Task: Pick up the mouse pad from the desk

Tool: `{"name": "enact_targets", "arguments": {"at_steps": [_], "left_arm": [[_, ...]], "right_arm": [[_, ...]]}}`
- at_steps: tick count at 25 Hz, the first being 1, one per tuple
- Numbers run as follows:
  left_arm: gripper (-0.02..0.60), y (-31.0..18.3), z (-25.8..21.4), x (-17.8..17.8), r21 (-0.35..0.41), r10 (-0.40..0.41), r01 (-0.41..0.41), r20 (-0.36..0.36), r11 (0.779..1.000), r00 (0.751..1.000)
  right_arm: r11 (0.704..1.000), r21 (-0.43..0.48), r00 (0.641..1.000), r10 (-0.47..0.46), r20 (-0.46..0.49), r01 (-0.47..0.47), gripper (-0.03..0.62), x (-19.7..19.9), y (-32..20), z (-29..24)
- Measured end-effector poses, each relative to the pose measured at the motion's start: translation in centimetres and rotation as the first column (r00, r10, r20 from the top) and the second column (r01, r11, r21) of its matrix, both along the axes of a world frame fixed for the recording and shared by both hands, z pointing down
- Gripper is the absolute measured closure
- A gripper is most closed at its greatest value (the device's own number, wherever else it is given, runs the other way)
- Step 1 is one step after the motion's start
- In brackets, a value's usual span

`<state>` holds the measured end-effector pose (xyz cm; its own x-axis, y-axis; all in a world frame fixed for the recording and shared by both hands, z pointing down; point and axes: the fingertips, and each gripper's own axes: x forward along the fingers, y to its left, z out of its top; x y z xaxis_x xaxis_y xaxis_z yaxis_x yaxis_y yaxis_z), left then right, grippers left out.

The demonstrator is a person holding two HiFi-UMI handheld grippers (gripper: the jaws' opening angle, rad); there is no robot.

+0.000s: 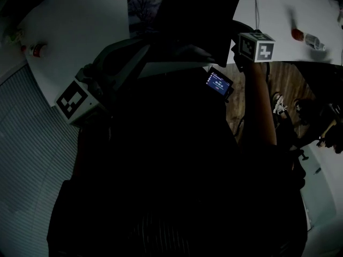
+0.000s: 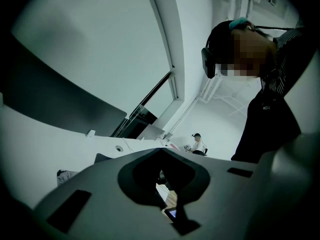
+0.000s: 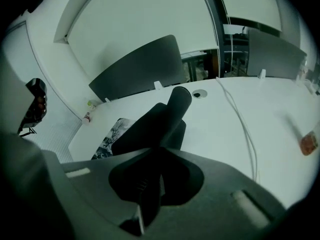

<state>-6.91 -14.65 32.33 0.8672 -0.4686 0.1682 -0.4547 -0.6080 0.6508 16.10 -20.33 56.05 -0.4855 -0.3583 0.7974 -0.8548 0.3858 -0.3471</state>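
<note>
A black mouse pad (image 1: 198, 15) hangs above the white desk (image 1: 86, 20), bent and drooping. My right gripper (image 1: 236, 48) is shut on its edge. In the right gripper view the pad (image 3: 170, 119) rises out of the closed jaws (image 3: 147, 194) and curls over at its far end. A second, picture-printed pad (image 1: 143, 8) lies flat on the desk behind it, also visible below the black pad (image 3: 111, 136). The left gripper's marker cube (image 1: 72, 100) is at the left, off the desk. Its jaws (image 2: 162, 186) point level into the room and hold nothing I can make out.
A white cable (image 3: 240, 129) runs across the desk. A small red-capped bottle (image 1: 37, 50) stands at the left edge; a red item (image 1: 297, 33) and a clear bottle (image 1: 315, 42) lie at the right. Dark divider panels (image 3: 137, 66) back the desk. A lit screen (image 1: 218, 83) hangs over wooden floor.
</note>
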Motion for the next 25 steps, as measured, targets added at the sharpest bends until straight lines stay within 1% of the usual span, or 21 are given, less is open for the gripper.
{"name": "enact_targets", "arguments": {"at_steps": [3,8,10,13,16,20,22,25], "left_arm": [[0.574,1.0,-1.2,-0.9,0.061,-0.008,0.008,-0.001,0.998,1.0],[0.574,3.2,-0.3,-3.8,0.1,-0.066,0.067,-0.017,0.993,0.998],[0.574,4.1,-1.3,-4.9,0.116,-0.09,0.091,-0.02,0.989,0.996],[0.574,4.9,-4.2,-6.6,0.146,-0.112,0.114,-0.026,0.983,0.993],[0.574,5.1,-5.0,-7.1,0.172,-0.115,0.118,-0.03,0.978,0.993],[0.574,5.1,-4.7,-7.1,0.205,-0.099,0.102,-0.027,0.973,0.995],[0.574,5.1,-5.1,-7.0,0.224,-0.082,0.085,-0.02,0.971,0.996],[0.574,4.8,-6.3,-6.4,0.262,-0.054,0.054,-0.006,0.964,0.999]], "right_arm": [[0.999,0.019,0.999,-0.041,-0.006,0.041,0.577,-1.5,-0.1,-1.0],[0.994,0.031,0.995,-0.104,0.005,0.104,0.577,-5.0,0.1,-1.3],[0.989,0.039,0.99,-0.142,0.011,0.141,0.577,-7.1,0.5,-2.7],[0.981,0.05,0.982,-0.189,0.019,0.188,0.577,-10.4,1.0,-5.7],[0.981,0.046,0.979,-0.192,0.067,0.189,0.577,-12.2,1.1,-6.6],[0.985,0.064,0.974,-0.167,0.153,0.159,0.577,-13.5,0.6,-8.0],[0.987,0.085,0.963,-0.15,0.224,0.134,0.577,-13.9,0.3,-9.8],[0.988,0.129,0.935,-0.128,0.331,0.09,0.577,-14.3,-0.2,-13.6]]}}
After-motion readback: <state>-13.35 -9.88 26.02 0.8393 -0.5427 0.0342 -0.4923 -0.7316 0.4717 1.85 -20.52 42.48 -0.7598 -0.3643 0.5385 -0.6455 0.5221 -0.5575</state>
